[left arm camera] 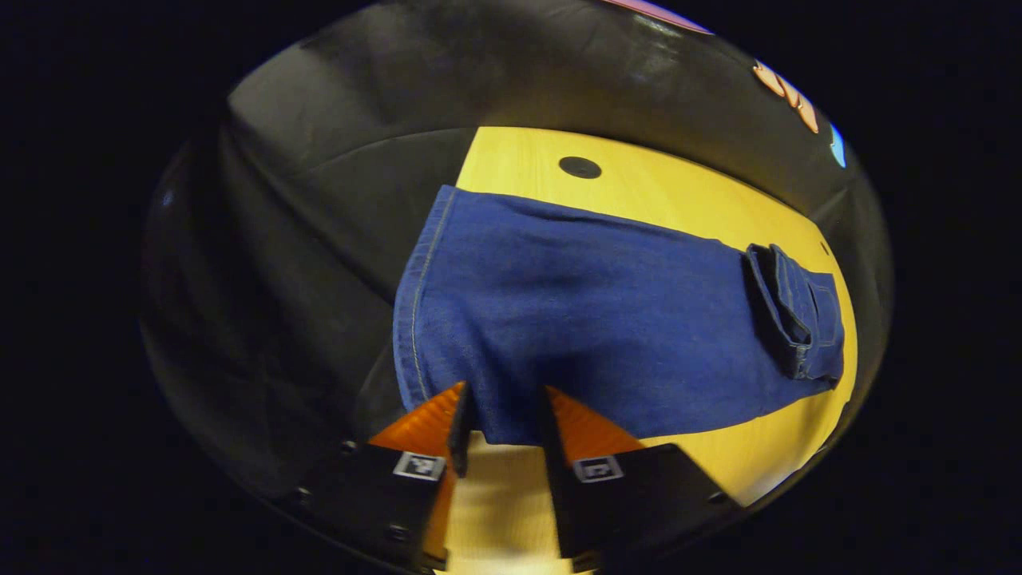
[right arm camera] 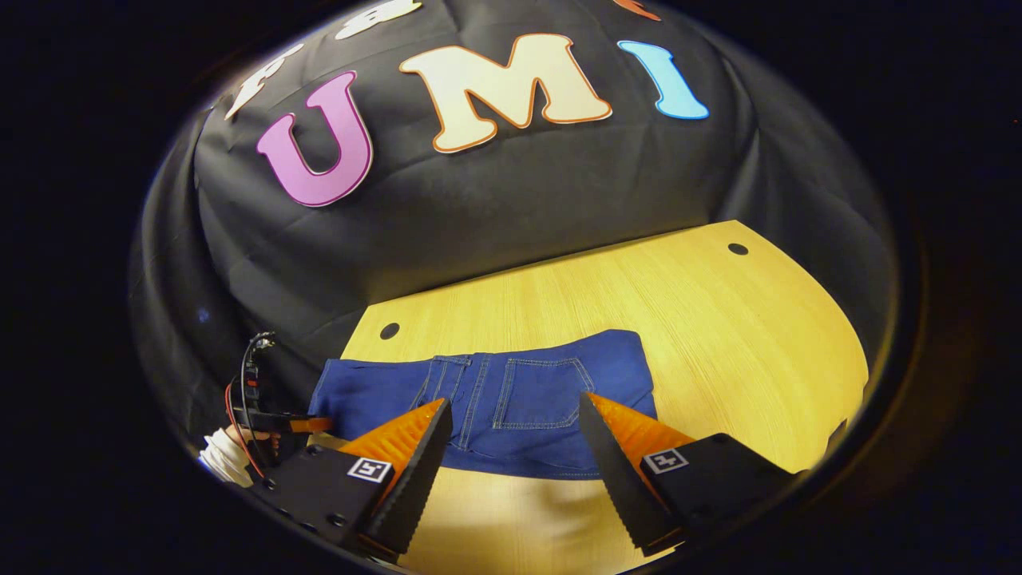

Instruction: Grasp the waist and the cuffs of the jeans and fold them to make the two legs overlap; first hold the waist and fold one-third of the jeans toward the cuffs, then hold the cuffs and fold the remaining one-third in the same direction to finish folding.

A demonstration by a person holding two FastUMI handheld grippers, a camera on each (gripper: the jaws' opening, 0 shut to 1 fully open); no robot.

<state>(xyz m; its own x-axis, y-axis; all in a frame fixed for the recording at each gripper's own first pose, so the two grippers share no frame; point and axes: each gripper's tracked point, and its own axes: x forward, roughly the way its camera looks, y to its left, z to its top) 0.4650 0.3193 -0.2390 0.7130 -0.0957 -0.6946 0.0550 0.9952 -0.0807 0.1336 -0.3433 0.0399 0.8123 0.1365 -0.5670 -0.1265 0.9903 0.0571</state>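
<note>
Left gripper view
Jeans: one pair of jeans [left arm camera: 591, 311], dark blue, lying flat on the counter [left arm camera: 663, 192] and stretched across the view; the legs appear to lie one on the other.
Folded end: at the far right of the jeans a short part [left arm camera: 794, 319] is turned back onto the rest, with stitched seams showing.
Stitched edge: the jeans' left end, with a pale seam line, reaches the counter's left edge.
Left gripper: the left gripper [left arm camera: 505, 415] sits at the near edge of the jeans, its two fingers a small way apart, with a narrow tongue of denim between them; whether both press on the cloth I cannot tell.
Counter: pale wood, one round dark hole [left arm camera: 580, 167] beyond the jeans.

Right gripper view
Jeans: the same pair [right arm camera: 511, 399] seen at the waist end, one back pocket [right arm camera: 543, 393] and belt loops facing up, flat on the counter [right arm camera: 718, 319].
Right gripper: the right gripper [right arm camera: 515, 415] is over the near edge of the waist, fingers spread wide, nothing between them gripped.
Other gripper: the left one [right arm camera: 307, 423] is at the far left by the jeans' edge, with a white sleeve cuff [right arm camera: 226, 457] and wires behind it.
Holes: two round dark holes [right arm camera: 390, 331] in the counter, one far left, one far right.
Containers: the pocket is the only holder seen; its contents cannot be told.
</note>
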